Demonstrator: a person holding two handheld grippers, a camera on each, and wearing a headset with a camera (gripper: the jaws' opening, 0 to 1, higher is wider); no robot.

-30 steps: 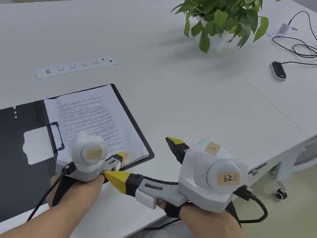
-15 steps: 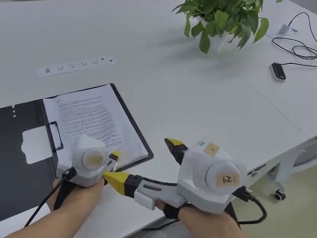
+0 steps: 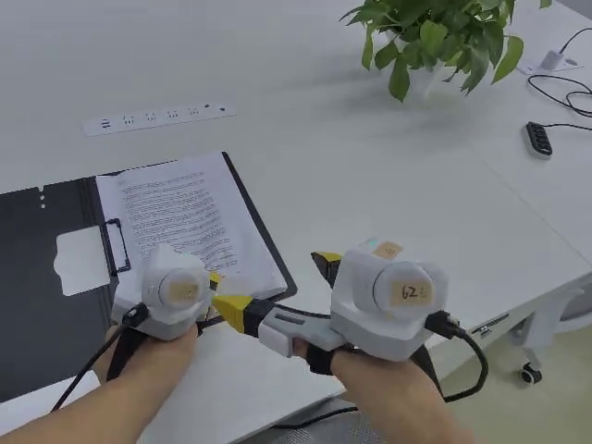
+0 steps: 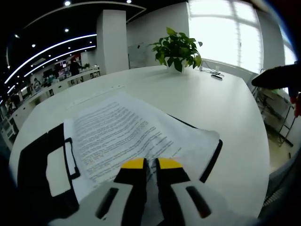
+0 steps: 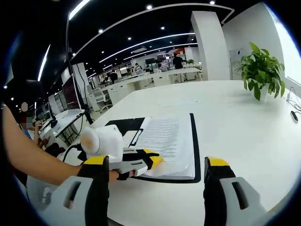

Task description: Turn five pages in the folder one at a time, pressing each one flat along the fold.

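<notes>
Drawn leftward since a second ago, to just beside the folder's right edge: right gripper (image 3: 277, 284); remaining drift of the scene attributable to the head camera. Toward the near left corner of the table (image 3: 370, 166): folder (image 3: 37, 305), lying open, black inner cover on the left, metal clip (image 3: 113, 248) beside the fold, printed page (image 3: 180, 213) flat on the right half. Beyond the folder, toward the far edge: power strip (image 3: 162, 116). At the page's near right corner: left gripper (image 3: 215, 279), jaws drawn narrow, almost together, tips at the sheet's near edge; whether a single sheet sits pinched between them, not discernible. Just right of it, over the table's near edge: right gripper, jaws spread wide, holding nothing, aimed leftward toward the folder. Near the far right corner: potted plant (image 3: 444, 37). Step in hand, by judgement: securing the near corner of the top page ahead of a turn; number of pages already turned not determinable. Next move, likely: lifting that corner, sweeping it leftward over the fold, then pressing flat along the fold, presumably with the free right gripper; care needed to separate one sheet alone.
</notes>
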